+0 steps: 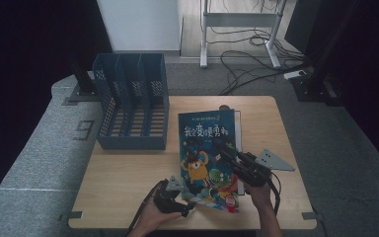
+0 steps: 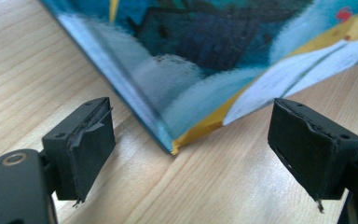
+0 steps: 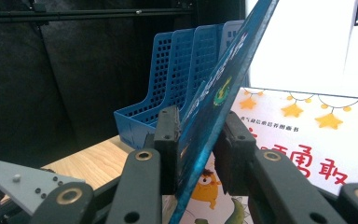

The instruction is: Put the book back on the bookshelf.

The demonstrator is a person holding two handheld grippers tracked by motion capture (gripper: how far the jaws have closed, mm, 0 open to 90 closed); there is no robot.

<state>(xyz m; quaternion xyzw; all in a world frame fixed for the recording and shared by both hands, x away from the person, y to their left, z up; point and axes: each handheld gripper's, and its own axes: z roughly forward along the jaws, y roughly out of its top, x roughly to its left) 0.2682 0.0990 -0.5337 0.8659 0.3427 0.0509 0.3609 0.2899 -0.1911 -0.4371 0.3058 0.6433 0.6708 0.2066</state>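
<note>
A pale wooden table [image 1: 128, 173] sits on grey carpet [image 1: 34, 148], and the room around it is dim. Black curtains [image 1: 24, 44] close off the left side, with more darkness on the right. At the back, a white panel [image 1: 138, 24] catches the light beside a white metal stand [image 1: 239, 29], and black cables [image 1: 246, 64] sprawl across the floor.

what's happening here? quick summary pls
A person works two handheld grippers on a picture book at a wooden table. The right gripper is clamped on the book's edge, tilting it up off a second book beneath. The left gripper sits open around the book's near corner, not touching. A blue file rack waits behind.
</note>
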